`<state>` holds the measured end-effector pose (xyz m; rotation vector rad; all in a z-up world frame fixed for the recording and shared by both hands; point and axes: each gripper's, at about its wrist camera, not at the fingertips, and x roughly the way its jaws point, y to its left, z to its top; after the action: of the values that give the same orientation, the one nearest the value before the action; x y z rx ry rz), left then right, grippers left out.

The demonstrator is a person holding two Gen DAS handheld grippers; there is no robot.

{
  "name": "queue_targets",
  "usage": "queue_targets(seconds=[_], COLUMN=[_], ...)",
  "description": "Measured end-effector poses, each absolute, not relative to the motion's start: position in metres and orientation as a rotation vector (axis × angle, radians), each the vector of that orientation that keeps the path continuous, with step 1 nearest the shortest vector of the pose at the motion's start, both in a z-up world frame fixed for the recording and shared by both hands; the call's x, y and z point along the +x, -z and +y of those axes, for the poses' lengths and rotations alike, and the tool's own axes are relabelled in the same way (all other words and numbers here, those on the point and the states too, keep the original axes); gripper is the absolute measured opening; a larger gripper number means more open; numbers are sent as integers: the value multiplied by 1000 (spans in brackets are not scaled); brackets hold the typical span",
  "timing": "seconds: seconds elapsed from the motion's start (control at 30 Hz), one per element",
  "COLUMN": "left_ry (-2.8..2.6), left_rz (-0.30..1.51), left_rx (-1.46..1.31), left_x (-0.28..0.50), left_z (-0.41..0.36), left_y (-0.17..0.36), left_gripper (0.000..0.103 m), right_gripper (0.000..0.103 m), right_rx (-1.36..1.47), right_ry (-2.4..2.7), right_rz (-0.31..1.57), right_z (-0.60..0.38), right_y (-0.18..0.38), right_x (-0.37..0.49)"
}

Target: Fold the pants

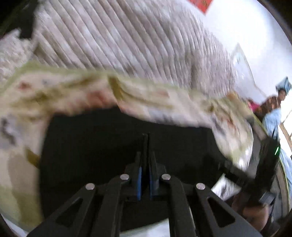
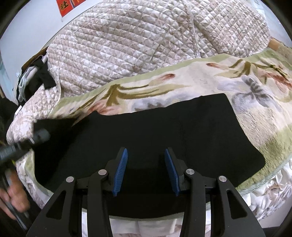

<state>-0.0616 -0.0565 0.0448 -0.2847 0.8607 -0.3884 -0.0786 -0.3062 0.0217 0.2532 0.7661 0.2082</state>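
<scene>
Both grippers sit over the black pants (image 2: 151,138), which lie flat on a floral blanket (image 2: 259,116) with a pale green border. From the right wrist camera, the right gripper (image 2: 146,171) has its blue-padded fingers (image 2: 120,171) spread wide apart, with nothing between them, poised just above the near edge of the pants. The pants form a broad dark slab across the blanket, with a rounded corner toward the right and the left end reaching to the blanket's left edge. At that left end the other tool shows as a blurred dark shape over the cloth, with the person's hand (image 2: 12,195) below it. From the left wrist camera, the left gripper (image 1: 145,164) has its fingers pressed together, only a thin line showing between the blue pads (image 1: 139,182); the picture is heavily blurred and the cloth beneath is uniformly black, so whether a fold of the pants (image 1: 127,138) is pinched between them cannot be told. Beyond the pants, past the blanket's far border, lies a quilted beige bedspread (image 2: 146,45). A white wall (image 2: 27,32) rises behind the bedspread, carrying a red paper with black characters (image 2: 64,6). Dark clothing is heaped just off the bedspread's left side.
</scene>
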Motion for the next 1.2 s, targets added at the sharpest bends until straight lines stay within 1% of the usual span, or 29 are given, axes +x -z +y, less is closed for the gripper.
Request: queue_targets(seconds=[0.13,0.3,0.37,0.5,0.53,0.77,0.87,1.03,1.2], left_ry=[407,450,471,441,393,144,128,118,101], left_rz=[921,933,908,825,812,820,808,848,848], left_rx=[-257,-303,-329,-348,-347,-273,-272,-310,-331], left_x=[-72,-80,-89,-95,-91,-48,-41,-37,-41], left_z=[-67,-51,-41,-9,2,53,58,63,69], left_y=[-26,-34,-44,-65,-68,-57,-50,-31,-27], left_gripper=[7,10,15,37,38,38,38,38,38], right_gripper=[43,43,43,43,43,43,43,43,43], right_rx=[284,335,338,348,348,291,283,313,358], right_ry=[-217,-311,-362,-509,-538,-606,-608,-617,-667], right_rz=[781,811,821,875,887,999,997,989,1003], right_z=[-311,-299,-290,-259,-253,-215,-210,-205,-202], right_y=[-19,-17,-18,-20,-20,0,4,11,12], right_x=[-78,-74,-72,-58,-54,-8,4,24,25])
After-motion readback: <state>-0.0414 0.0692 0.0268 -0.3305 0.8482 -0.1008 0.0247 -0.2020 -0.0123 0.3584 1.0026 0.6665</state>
